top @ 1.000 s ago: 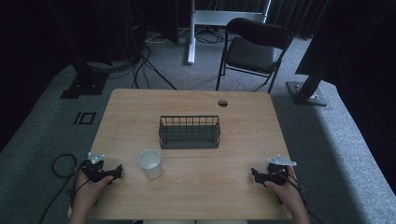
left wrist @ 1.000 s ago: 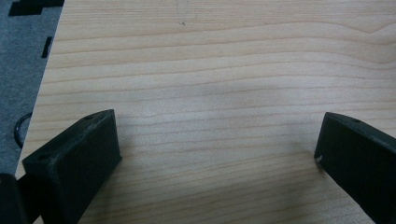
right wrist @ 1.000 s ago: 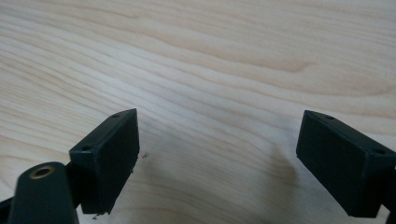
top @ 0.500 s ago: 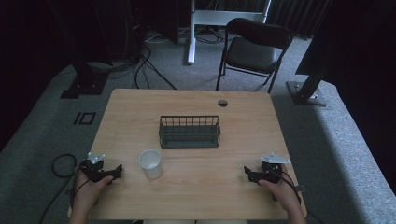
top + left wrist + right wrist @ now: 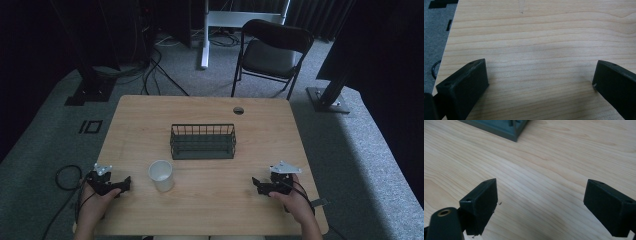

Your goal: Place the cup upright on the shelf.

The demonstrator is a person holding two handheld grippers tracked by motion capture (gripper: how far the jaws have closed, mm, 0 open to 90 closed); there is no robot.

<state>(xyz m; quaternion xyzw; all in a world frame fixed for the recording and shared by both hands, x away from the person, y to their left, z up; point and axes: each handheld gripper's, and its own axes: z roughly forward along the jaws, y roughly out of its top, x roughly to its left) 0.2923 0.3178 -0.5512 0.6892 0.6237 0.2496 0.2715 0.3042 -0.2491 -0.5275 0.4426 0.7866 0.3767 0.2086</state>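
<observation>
- Left hand-held gripper (image 5: 121, 183) and right hand-held gripper (image 5: 258, 185): I see both gaping wide, holding nothing, low over the worktop (image 5: 260, 135).
- White cup (image 5: 161, 175) and wire basket (image 5: 203, 141) look untouched; I judge everything remains ahead.

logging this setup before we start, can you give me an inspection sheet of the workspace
surface: wooden table, round grommet hole near far edge
job's things: white paper cup upright; dark wire basket at centre, contents not visible
clutter: nothing seen
grippers: left gripper and right gripper both open, resting near the front edge, holding nothing
cables: loop on floor; more by far stands
surroundings: black folding chair, grey carpet
</observation>
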